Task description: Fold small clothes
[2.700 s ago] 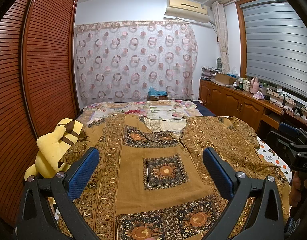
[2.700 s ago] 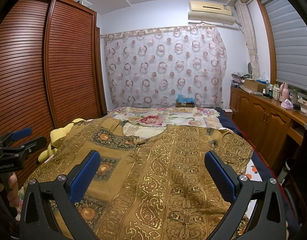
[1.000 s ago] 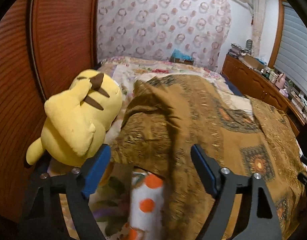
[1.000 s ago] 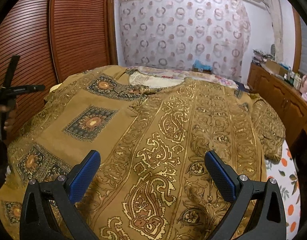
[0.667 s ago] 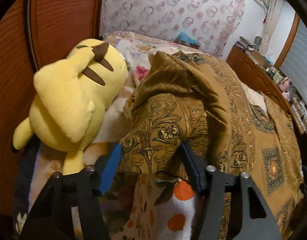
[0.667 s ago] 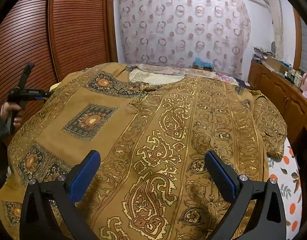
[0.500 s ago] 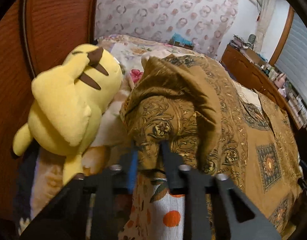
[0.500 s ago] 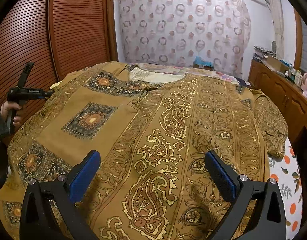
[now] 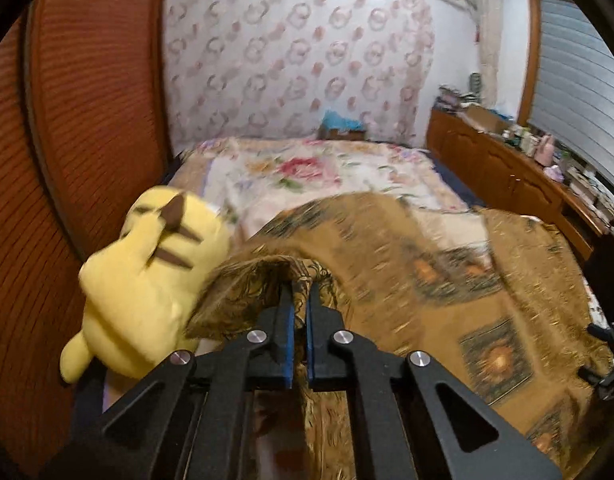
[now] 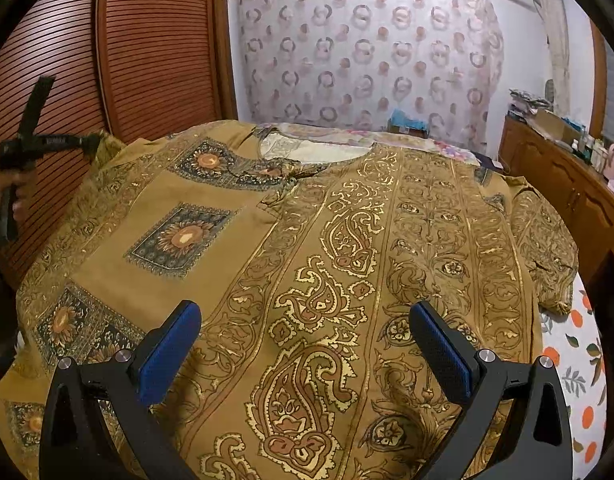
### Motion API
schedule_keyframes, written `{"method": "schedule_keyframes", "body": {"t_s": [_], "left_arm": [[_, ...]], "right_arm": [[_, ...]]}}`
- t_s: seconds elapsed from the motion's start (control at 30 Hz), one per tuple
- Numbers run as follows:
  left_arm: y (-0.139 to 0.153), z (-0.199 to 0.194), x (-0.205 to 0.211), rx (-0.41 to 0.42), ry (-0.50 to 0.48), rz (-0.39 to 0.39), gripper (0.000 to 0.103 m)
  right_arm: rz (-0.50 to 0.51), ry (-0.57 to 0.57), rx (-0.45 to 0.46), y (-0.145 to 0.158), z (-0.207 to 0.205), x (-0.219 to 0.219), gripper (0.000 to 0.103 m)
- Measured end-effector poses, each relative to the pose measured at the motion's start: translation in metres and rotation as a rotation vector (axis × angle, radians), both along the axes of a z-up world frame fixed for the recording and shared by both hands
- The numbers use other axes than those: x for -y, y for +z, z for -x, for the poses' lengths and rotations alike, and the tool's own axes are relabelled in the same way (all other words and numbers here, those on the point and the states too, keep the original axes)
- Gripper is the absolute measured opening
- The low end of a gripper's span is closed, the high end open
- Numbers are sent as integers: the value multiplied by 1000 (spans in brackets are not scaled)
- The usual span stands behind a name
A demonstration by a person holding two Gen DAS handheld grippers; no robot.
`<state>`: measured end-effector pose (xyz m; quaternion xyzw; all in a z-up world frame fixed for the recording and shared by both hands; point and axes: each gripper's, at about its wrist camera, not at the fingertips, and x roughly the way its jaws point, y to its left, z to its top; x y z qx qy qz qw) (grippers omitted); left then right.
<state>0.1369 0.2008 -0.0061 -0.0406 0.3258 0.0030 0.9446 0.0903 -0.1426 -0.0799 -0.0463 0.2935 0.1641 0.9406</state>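
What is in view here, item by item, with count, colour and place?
shirt: one, brown-gold print, spread on bed, left sleeve lifted
plush: one, yellow, bed's left edge beside the sleeve
bedsheet: one, white with orange fruit, under shirt
wardrobe: one, red-brown slatted, left wall
curtain: one, pale with rings, back wall
cabinet: one, brown wood, right wall, cluttered top
left tongs: shut on sleeve
right tongs: open, above shirt
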Motion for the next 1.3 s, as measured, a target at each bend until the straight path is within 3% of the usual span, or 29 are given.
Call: {"method": "schedule_keyframes", "body": {"t_s": [0.2, 0.33, 0.4, 0.47, 0.6, 0.67, 0.87, 1.03, 1.17, 1.3], "left_arm": [[23, -8, 68, 23, -144, -28, 5], [19, 1, 106, 3, -214, -48, 9], [12, 8, 112, -12, -253, -20, 20], [6, 17, 112, -10, -244, -27, 40], [-2, 31, 105, -20, -209, -19, 56], [-6, 40, 103, -14, -183, -12, 80], [-20, 63, 85, -4, -108, 35, 82], [-25, 85, 76, 29, -32, 57, 82], [-26, 95, 72, 41, -2, 59, 82], [-24, 102, 67, 74, 32, 56, 82]], "right_arm": [[0, 1, -2, 1, 0, 0, 103], [-3, 6, -9, 0, 1, 1, 103], [-6, 8, -11, 0, 1, 1, 103], [-6, 8, -11, 1, 1, 1, 103], [-3, 7, -10, 1, 2, 2, 103], [-2, 5, -10, 1, 2, 1, 103], [14, 27, 2, 8, 4, -1, 103], [2, 84, 30, 34, -1, -8, 103], [17, 167, 90, 64, -18, -36, 103], [15, 231, 113, 75, -38, -64, 102]]}}
